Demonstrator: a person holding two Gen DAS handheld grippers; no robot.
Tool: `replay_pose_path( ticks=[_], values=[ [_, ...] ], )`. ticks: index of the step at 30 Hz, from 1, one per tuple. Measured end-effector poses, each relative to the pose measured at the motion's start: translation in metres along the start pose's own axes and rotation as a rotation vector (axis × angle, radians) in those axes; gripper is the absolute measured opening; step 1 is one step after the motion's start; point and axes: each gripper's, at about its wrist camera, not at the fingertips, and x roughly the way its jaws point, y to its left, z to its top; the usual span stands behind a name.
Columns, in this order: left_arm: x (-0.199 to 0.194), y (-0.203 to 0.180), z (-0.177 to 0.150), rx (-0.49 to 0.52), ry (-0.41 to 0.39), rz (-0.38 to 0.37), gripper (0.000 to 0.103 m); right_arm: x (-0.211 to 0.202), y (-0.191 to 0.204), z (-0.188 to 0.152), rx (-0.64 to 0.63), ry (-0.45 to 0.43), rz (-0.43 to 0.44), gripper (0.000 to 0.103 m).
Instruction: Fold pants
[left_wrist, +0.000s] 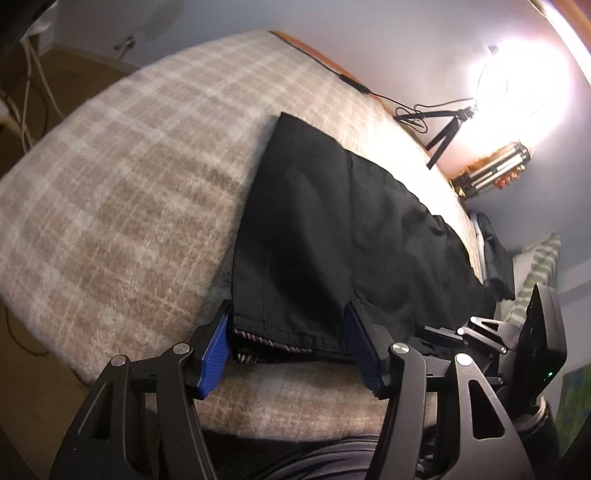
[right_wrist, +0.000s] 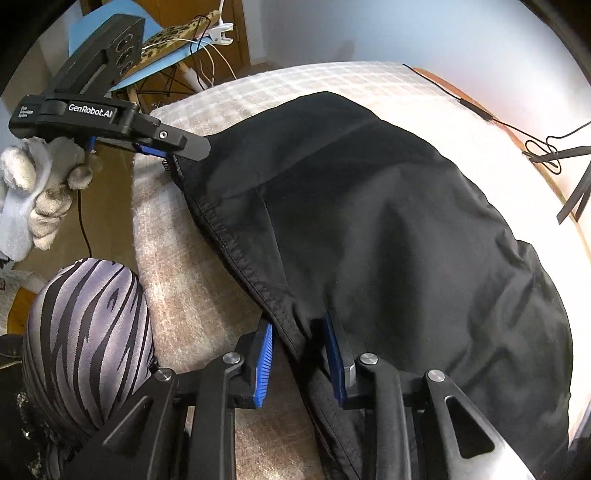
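Black pants (left_wrist: 332, 221) lie flat on a beige plaid blanket (left_wrist: 129, 184). My left gripper (left_wrist: 288, 314) stands open astride the near corner of the waistband, whose striped lining shows between the blue pads. The cloth there is flat and ungathered. In the right wrist view the same gripper (right_wrist: 184, 149) sits at the pants' (right_wrist: 388, 203) far-left corner, held by a white-gloved hand (right_wrist: 37, 192). My right gripper (right_wrist: 299, 321) is at the stitched near edge. Its narrow-set pads touch the cloth on both sides, and small folds gather between them.
The blanket (right_wrist: 184, 295) drops off at its near and left edges onto a brown floor. A person's striped-clad leg (right_wrist: 88, 332) is at the near left. A small tripod (left_wrist: 443, 133), a black cable (right_wrist: 480, 107) and a bright ring light (left_wrist: 517, 81) stand beyond the far edge.
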Motion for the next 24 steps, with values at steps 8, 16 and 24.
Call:
replay_pose_path(
  ticks=[8, 16, 24],
  values=[
    [0.003, -0.003, 0.003, -0.036, -0.012, -0.038, 0.022, -0.001, 0.0, 0.0, 0.015, 0.003, 0.005, 0.025],
    [0.004, -0.001, 0.004, -0.009, -0.021, -0.025, 0.021, -0.001, -0.003, -0.002, 0.028, 0.003, 0.014, 0.025],
    [0.006, -0.011, 0.004, 0.024, -0.08, -0.008, 0.007, -0.003, -0.01, 0.001, 0.065, 0.03, 0.064, 0.033]
  ],
)
